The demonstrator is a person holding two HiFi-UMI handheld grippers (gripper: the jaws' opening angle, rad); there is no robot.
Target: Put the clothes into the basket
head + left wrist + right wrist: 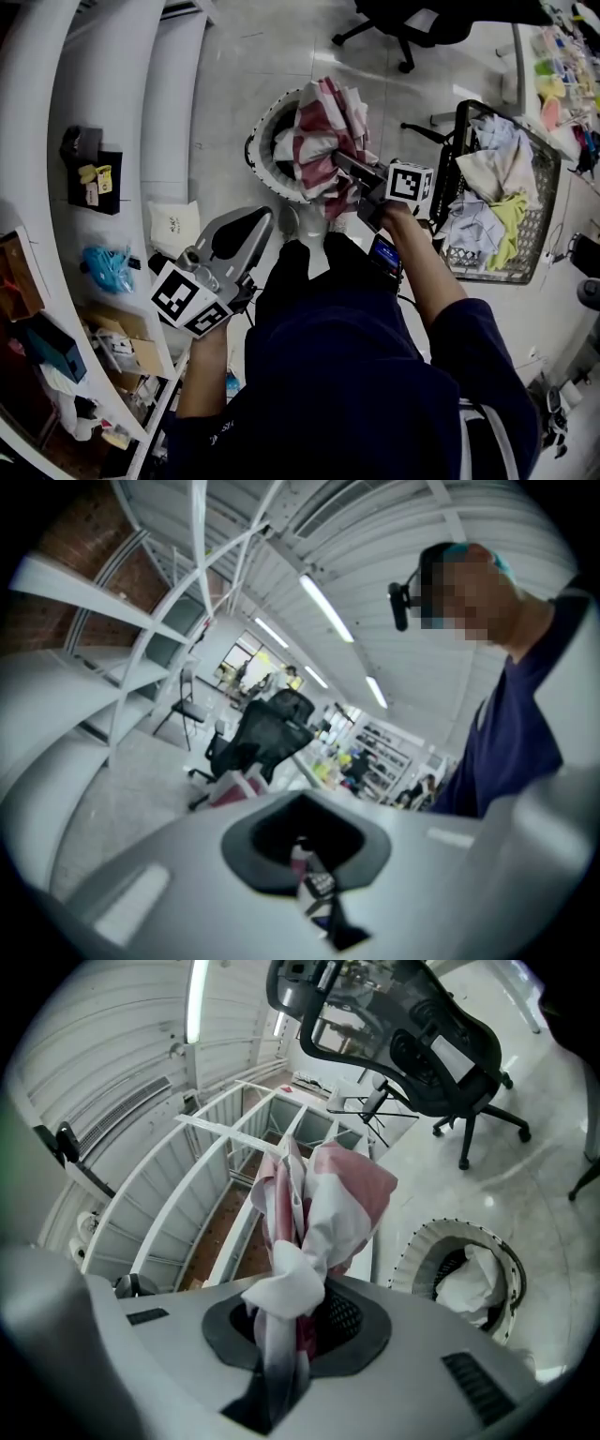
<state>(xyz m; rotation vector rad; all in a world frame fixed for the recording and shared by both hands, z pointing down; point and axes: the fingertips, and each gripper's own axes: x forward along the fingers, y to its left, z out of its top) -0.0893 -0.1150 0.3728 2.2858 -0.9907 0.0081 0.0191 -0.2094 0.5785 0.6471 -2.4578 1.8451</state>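
**Black wire cart** (542,220), right of the scene: it holds a loose heap of clothes (492,187) in white, pale blue and yellow-green, filling most of it.

**Round white basket** (267,122) (417,1251), far centre, on the floor left of the cart: a crumpled white garment (284,148) (473,1279) lies inside it.

**Red-and-white striped garment** (323,141) (323,1204): a bunched piece seen over the basket's right part. I cannot tell whether its lower folds touch the rim.

**My right gripper** (352,173) (300,1321), between the basket and the cart: the jaws stand only a little apart, pinched on a twisted fold of the striped garment, and the rest billows beyond the tips.

**My left gripper** (239,234) (314,883), near left and well apart from both containers: the jaws are drawn together with no cloth between them.
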